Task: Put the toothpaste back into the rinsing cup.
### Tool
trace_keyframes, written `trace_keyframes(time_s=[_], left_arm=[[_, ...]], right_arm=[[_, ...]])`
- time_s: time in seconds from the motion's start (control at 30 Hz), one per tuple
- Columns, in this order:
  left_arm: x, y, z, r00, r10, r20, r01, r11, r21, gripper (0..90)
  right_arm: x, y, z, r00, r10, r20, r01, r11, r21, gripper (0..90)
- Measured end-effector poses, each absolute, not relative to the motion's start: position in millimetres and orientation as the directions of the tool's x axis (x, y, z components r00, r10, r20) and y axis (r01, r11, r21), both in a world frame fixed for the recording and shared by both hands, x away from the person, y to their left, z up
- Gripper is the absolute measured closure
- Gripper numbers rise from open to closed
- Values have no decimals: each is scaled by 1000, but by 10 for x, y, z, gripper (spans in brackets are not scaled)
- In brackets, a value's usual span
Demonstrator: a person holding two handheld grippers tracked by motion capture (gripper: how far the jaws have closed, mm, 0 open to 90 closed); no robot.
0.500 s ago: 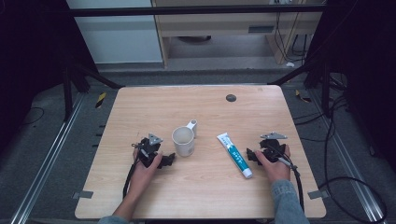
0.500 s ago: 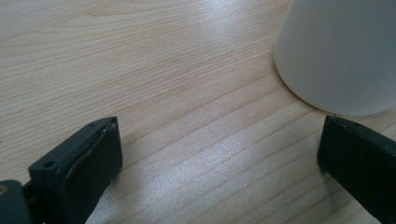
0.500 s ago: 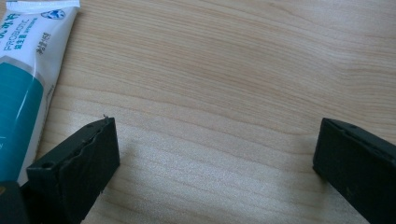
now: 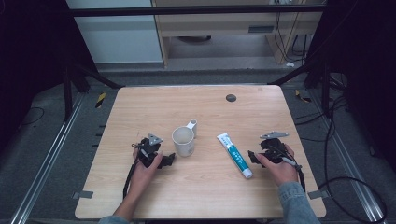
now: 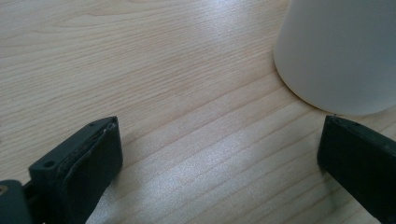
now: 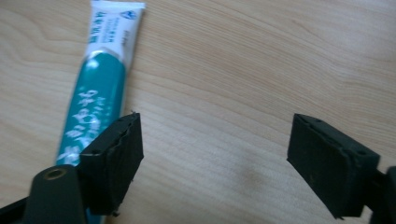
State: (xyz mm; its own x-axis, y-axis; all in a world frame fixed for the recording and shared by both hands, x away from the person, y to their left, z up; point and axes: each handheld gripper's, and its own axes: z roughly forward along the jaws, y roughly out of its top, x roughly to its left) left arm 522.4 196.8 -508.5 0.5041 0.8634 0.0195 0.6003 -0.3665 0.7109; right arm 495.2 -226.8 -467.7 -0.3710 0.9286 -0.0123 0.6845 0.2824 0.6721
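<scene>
**Both tools spread, mug and toothpaste untouched on the table**

I have my left tool low on the table, jaws spread wide, bare wood grain between them in the left gripper view. The white mug stands upright just beside it, touching neither pad as far as I can tell; in that view its rim is cut off at the top, and I get just the lower wall close above my right-hand jaw. From the high view the mug's mouth looks pale and I cannot make out anything inside it. Its handle points away from me, toward the far edge.

My right tool is also spread, nothing pinched. The toothpaste tube lies flat near the middle of the table, crimped end away from me, cap end toward me. In the right gripper view one black jaw covers the tube's lower part, so the cap is hidden there and the print is blurred; whether that jaw touches the tube I cannot say. A small dark round disc sits near the far edge, well apart from everything.
</scene>
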Motion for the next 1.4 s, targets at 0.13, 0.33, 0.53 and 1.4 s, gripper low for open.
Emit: trace_keyframes(time_s=[0.13, 0.33, 0.53, 1.4], left_arm=[[5224, 1968, -5085, 504, 863, 20, 600, -367, 711, 0], [5223, 1967, -5086, 503, 864, 19, 600, -365, 712, 0], [5224, 1968, -5086, 503, 864, 20, 600, -366, 711, 0], [5226, 1972, -5085, 499, 866, 19, 602, -363, 711, 0]], right_arm=[[4924, -2208, -4531, -401, 916, -13, 692, 312, 651, 208], [4973, -1988, -4284, -454, 891, -29, 693, 373, 617, 270], [5090, -1803, -4179, -485, 874, -35, 702, 413, 580, 318], [5374, -1301, -4220, -477, 879, 15, 765, 407, 500, 381]])
